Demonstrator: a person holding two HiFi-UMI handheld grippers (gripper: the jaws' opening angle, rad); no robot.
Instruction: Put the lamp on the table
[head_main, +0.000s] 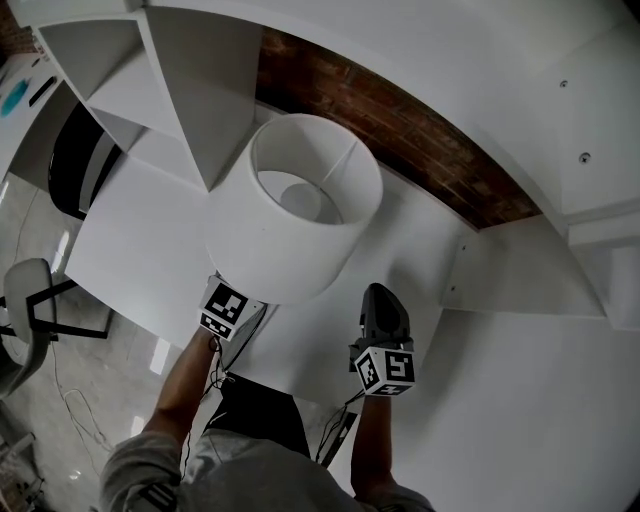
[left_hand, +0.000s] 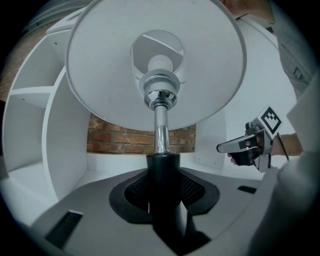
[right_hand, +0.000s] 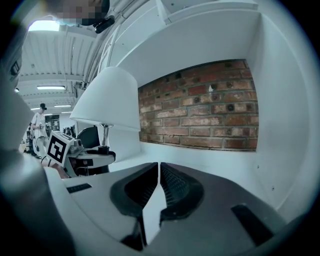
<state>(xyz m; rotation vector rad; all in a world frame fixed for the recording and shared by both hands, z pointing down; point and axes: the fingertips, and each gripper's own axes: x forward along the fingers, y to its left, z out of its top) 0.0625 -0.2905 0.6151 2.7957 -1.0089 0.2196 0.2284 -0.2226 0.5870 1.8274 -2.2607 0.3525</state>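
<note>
Left gripper (left_hand: 162, 172) clamps the stem of the lamp (head_main: 300, 215), upright over the table (head_main: 130, 240), base unseen; right gripper (right_hand: 157, 185) is closed and empty. Placing appears under way: next, lower gently, seat flat, release

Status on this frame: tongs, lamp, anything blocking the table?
Left tongs shut on lamp stem, shade upright. Right tongs shut, empty, alongside. Lamp over white table, apparently not yet set down. Nothing seen in the way.
</note>
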